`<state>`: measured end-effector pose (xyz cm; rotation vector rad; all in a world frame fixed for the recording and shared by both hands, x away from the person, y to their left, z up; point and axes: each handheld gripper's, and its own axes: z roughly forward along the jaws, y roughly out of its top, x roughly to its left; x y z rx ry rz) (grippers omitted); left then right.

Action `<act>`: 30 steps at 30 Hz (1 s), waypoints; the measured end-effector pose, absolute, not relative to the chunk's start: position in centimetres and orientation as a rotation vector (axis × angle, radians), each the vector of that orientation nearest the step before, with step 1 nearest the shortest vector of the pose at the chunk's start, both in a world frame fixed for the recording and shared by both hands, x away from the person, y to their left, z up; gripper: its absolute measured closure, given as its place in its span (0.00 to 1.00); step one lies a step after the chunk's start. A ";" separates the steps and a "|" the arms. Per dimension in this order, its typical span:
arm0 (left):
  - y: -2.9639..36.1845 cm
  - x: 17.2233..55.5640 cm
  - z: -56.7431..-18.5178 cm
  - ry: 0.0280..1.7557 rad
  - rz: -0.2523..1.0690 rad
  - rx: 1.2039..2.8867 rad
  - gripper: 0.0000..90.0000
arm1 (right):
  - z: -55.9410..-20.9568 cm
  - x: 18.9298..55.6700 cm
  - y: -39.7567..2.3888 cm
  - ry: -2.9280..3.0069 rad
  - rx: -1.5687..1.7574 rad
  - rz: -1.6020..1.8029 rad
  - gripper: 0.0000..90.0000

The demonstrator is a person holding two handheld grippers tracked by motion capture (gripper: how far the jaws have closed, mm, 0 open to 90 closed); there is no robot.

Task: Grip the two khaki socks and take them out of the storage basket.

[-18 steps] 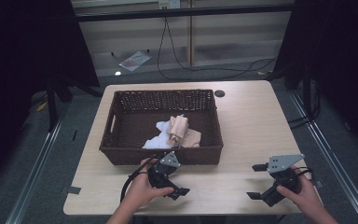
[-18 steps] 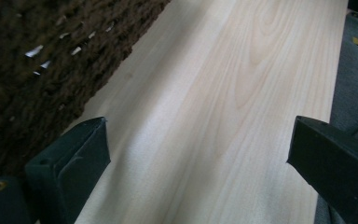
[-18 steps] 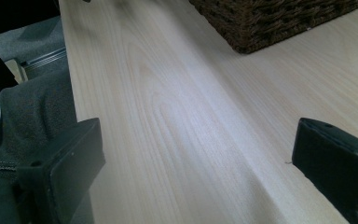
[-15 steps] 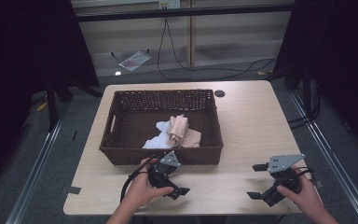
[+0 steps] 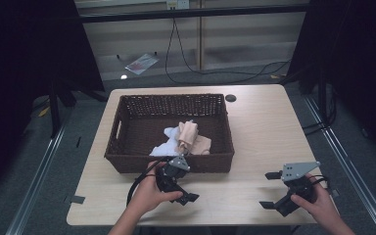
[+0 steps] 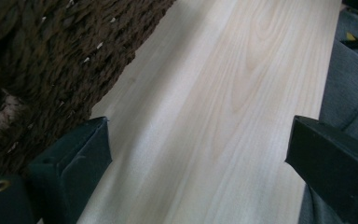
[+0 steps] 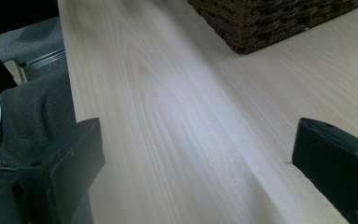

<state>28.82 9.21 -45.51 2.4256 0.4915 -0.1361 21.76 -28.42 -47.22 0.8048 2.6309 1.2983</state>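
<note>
I am holding left tongs (image 5: 178, 183) and right tongs (image 5: 275, 190) released, empty, over the near counter (image 5: 254, 127). Clothes (image 5: 188, 139) are lying in the basket (image 5: 127, 161), far of both. Risk: left tongs catching the basket's near wall when reaching in.

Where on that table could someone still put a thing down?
Bare light wooden table lies right of the dark woven wicker basket, and in front between the left claw and right claw. The basket's near right holds crumpled white and beige cloths.
</note>
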 end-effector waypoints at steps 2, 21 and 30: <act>9.1 28.8 -45.3 0.473 -0.139 2.436 0.07 | -47.2 21.8 -28.4 2.631 0.810 1.299 0.02; 8.5 29.6 -42.0 0.445 -0.209 2.502 0.08 | -47.2 21.7 -28.4 2.630 0.808 1.301 0.02; 8.5 30.2 -40.3 0.439 -0.243 2.526 0.08 | -47.2 21.7 -28.4 2.629 0.812 1.305 0.02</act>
